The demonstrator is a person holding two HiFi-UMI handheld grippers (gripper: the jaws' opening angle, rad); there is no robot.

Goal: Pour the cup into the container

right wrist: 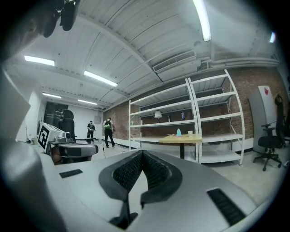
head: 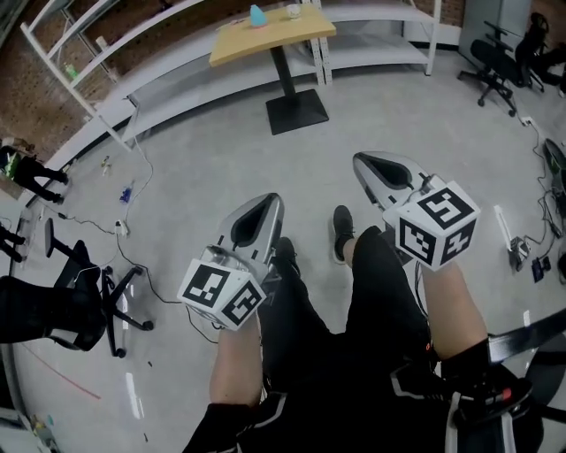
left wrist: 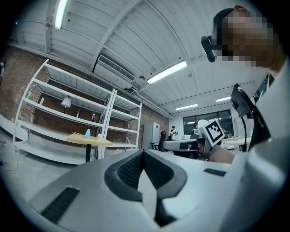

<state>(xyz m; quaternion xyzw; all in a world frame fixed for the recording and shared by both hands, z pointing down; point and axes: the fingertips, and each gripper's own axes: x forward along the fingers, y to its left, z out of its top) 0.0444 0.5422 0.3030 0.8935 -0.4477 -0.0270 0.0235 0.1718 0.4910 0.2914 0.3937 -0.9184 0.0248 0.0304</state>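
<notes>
Far ahead stands a small wooden table [head: 265, 37] on a black pedestal. On it sit a pale blue container [head: 257, 15] and a white cup [head: 294, 11]. Both also show in the right gripper view, the container [right wrist: 179, 132] left of the cup [right wrist: 190, 132]; the left gripper view shows the container [left wrist: 87, 132] on the table [left wrist: 88, 140]. My left gripper [head: 268, 202] and right gripper [head: 363, 159] are held level over the floor, well short of the table. Each has its jaws shut with nothing between them.
White metal shelving [head: 115, 53] runs behind the table along a brick wall. Black office chairs stand at the left [head: 71, 310] and the far right [head: 495, 66]. Cables [head: 124, 221] trail over the grey floor at the left. Two people [right wrist: 107, 131] stand far off.
</notes>
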